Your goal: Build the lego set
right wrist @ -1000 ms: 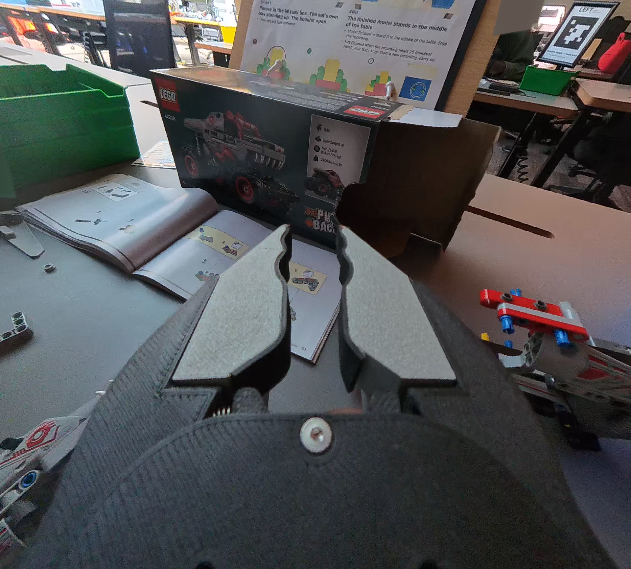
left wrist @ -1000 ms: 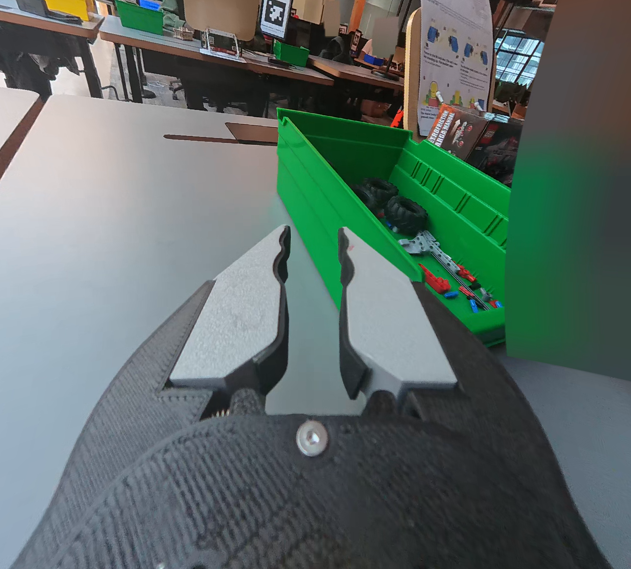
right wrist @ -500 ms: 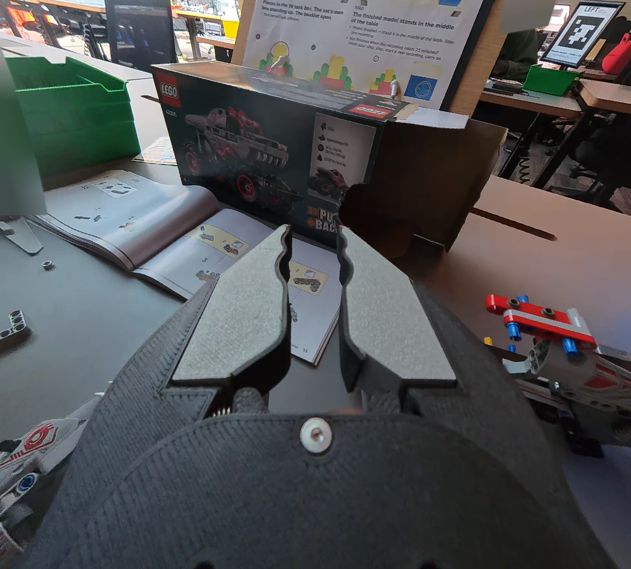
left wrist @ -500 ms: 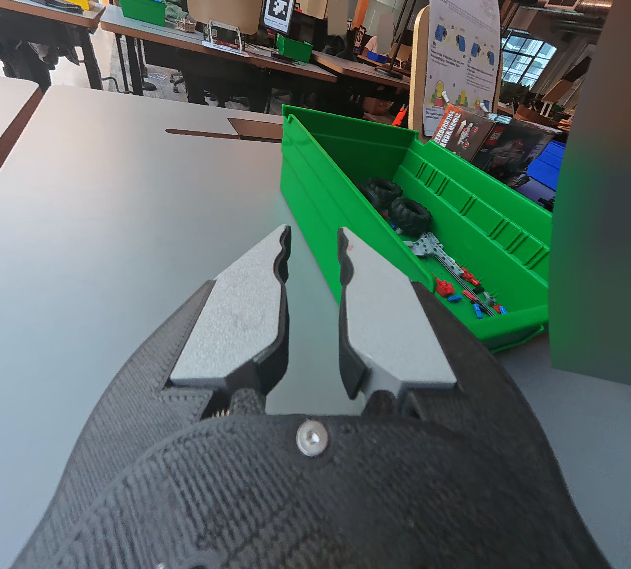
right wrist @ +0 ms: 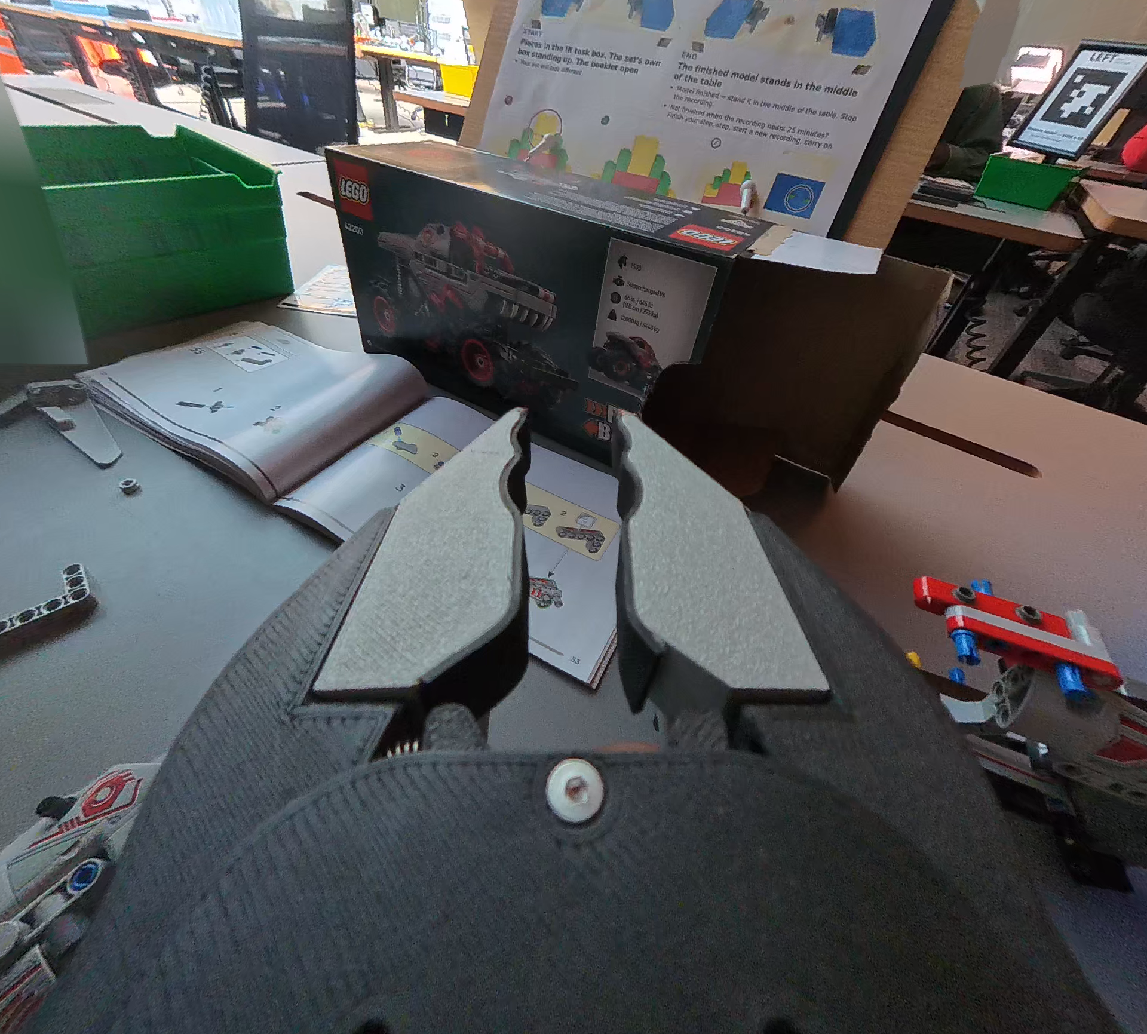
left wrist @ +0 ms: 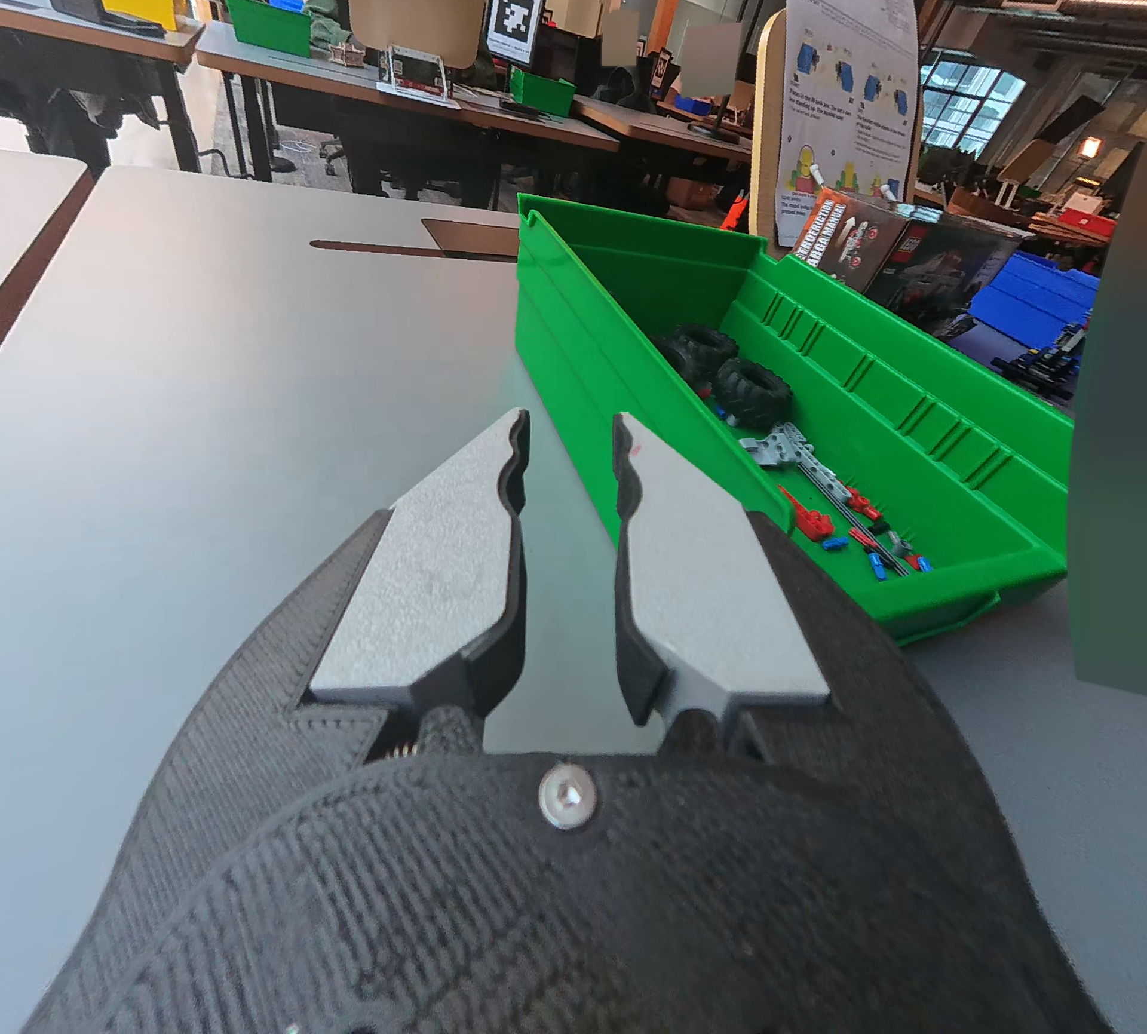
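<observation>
My left gripper [left wrist: 571, 426] is open and empty above the grey table, just left of a green bin [left wrist: 596, 383]. The bin holds two black tyres [left wrist: 751, 393], a grey beam piece [left wrist: 783, 445] and small red and blue pins [left wrist: 859, 532]. My right gripper [right wrist: 571, 426] is open and empty above the open instruction booklet [right wrist: 273, 421]. A partly built red and grey model [right wrist: 1049, 688] lies at the right. A black angled beam [right wrist: 46, 601] and a white and red panel piece [right wrist: 68, 836] lie at the left.
The dark set box [right wrist: 527, 297] stands behind the booklet, with a cardboard stand and instruction sheet [right wrist: 714, 48] behind it. The green bin [right wrist: 155, 222] stands at the back left in the right wrist view. A small grey bush [right wrist: 129, 485] lies on the table. My right fingertips sit around 65 centimetres from my left ones.
The left gripper has drawn back and swung left, so more of the green bin shows. The right gripper has shifted slightly; the model sits a little farther right in view. Both stay open.
</observation>
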Available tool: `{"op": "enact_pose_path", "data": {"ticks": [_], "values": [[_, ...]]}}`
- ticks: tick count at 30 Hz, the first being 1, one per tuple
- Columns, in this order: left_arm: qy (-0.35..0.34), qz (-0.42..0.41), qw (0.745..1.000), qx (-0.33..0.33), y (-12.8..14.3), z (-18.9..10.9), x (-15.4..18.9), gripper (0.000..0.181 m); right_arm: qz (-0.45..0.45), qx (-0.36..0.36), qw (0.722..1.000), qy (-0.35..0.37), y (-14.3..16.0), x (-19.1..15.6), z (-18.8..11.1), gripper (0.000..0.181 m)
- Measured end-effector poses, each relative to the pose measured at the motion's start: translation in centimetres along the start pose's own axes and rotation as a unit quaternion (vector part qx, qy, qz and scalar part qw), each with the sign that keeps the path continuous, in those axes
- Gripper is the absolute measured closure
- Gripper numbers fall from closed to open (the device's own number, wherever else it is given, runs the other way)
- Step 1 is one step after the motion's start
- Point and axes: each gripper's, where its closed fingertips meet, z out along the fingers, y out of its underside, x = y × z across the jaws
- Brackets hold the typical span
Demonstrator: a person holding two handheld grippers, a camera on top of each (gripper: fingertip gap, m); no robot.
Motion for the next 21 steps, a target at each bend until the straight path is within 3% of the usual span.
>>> {"op": "enact_pose_path", "data": {"ticks": [21], "values": [[-0.002,0.009,1.000,0.004,-0.11,-0.05,0.01,0.158,0.005,-0.012,1.000,0.009,0.61,0.41,0.20,0.159]]}}
